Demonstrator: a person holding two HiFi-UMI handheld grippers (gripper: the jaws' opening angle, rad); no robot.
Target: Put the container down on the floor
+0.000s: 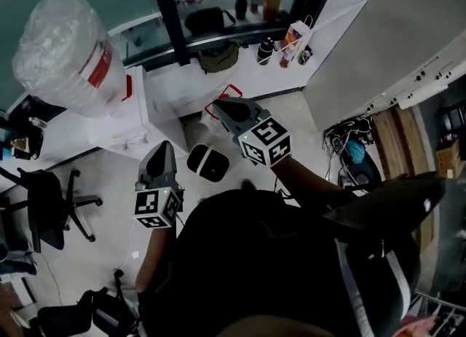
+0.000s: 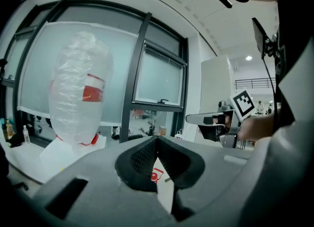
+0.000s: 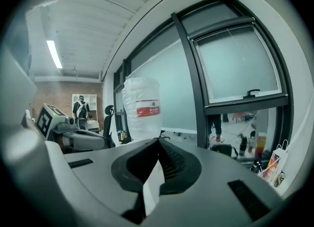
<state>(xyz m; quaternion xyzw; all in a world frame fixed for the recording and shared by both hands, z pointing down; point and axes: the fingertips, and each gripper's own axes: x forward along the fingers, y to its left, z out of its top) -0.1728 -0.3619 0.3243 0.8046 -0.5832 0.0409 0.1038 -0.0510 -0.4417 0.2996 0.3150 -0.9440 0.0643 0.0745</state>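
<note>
Looks basically done to me: the container (image 1: 208,162) sits on the floor (image 1: 109,190), down between the left gripper (image 1: 164,150) and right gripper (image 1: 220,106). Both have jaws pressed together on nothing. Can't see anything left to do.

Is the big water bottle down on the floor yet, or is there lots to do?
Not yet. Done: nothing that shows; the big clear bottle sits upside down on the white dispenser. In hand: nothing; the left gripper and right gripper are both shut and empty. Left: grip the bottle, lift it off, set it on the floor.
</note>
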